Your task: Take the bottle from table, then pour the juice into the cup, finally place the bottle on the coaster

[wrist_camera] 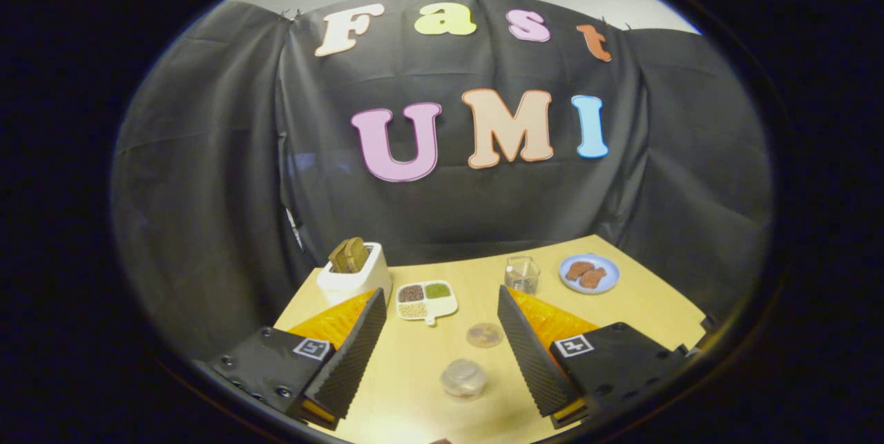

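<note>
My gripper (440, 291) hangs above the near part of the wooden table (642, 320), open wide, with nothing between its fingers. Seen from above, a small clear bottle (463, 380) stands on the table between the fingers, low down and touching neither. Slightly further on and a bit right lies a round translucent coaster (484, 335). A clear glass cup (521, 273) stands beyond the right fingertip.
A white toaster (353, 271) with bread in it stands at the far left corner. A white divided dish (426, 300) of grains lies just ahead of the fingers. A blue plate (589, 273) with brown food sits far right. Black cloth walls close the back and sides.
</note>
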